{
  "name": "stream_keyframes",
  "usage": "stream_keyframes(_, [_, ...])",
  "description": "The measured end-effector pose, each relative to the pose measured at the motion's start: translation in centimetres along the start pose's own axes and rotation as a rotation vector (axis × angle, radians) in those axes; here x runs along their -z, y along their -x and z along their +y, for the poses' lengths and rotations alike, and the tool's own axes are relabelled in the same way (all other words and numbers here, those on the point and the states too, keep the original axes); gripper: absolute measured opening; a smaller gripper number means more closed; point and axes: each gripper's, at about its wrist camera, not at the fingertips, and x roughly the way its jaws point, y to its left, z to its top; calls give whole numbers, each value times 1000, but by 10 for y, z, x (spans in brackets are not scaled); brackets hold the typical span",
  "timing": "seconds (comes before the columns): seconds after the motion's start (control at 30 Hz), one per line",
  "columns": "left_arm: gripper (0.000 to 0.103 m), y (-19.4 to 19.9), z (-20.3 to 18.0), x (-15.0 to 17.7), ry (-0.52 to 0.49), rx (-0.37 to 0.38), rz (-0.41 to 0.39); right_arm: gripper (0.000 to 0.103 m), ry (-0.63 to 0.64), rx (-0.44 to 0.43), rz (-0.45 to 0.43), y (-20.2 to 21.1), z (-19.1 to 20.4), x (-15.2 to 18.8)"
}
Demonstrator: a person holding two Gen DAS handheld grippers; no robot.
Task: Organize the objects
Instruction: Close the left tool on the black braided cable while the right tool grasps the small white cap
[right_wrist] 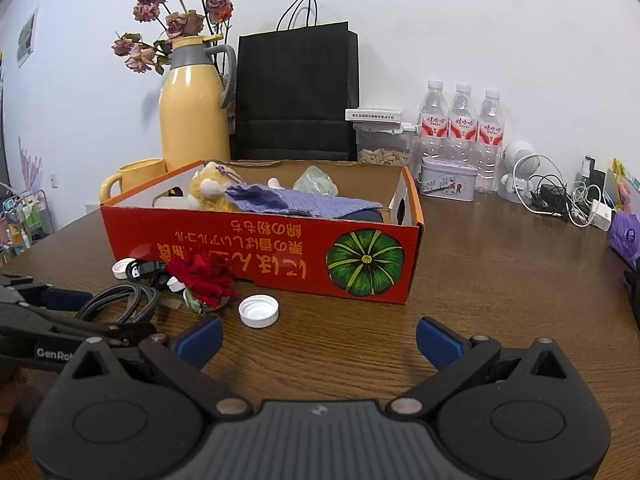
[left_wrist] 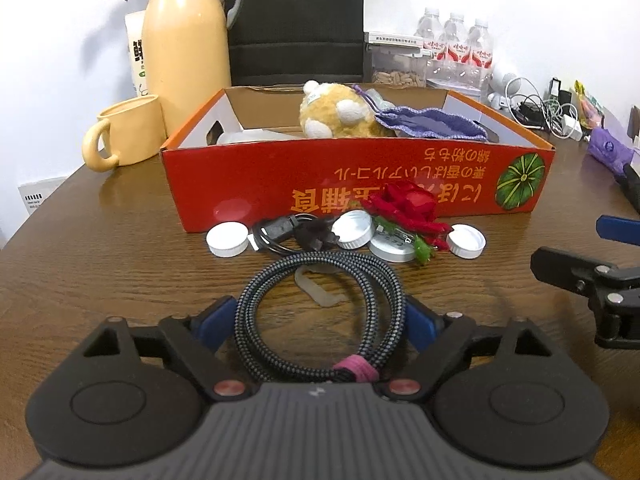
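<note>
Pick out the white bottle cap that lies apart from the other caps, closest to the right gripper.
It is the white cap lying open side up by itself, right of the red flower and just ahead of the right gripper. The other caps sit back among the cables.

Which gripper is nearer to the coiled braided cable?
Left. The left gripper straddles the cable, a finger on each side. The right gripper is off to its right, over bare table.

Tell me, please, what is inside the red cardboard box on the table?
In the red box lie a tan plush toy, a purple knitted pouch and a pale green object. Its front wall and the pouch hide the bottom and anything beneath.
</note>
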Motion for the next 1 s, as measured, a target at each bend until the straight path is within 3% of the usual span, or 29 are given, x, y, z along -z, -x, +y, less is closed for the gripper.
stream_keyframes(0.5, [87, 36, 17, 1, 32, 26, -100, 103, -9, -14, 39, -9, 1, -1])
stream_keyframes(0.6, [87, 39, 25, -2, 46, 26, -113, 98, -10, -27, 70, -17, 3, -4])
stream_keyframes(0.8, [87, 40, 39, -6, 68, 31, -127, 80, 24, -71, 113, -42, 17, -12])
stream_keyframes(0.9, [87, 40, 44, -7, 74, 33, -130, 66, 35, -92, 135, -55, 24, -16])
stream_keyframes(1.0, [87, 38, 47, -8, 88, 45, -121, 33, 50, -110, 142, -60, 30, -19])
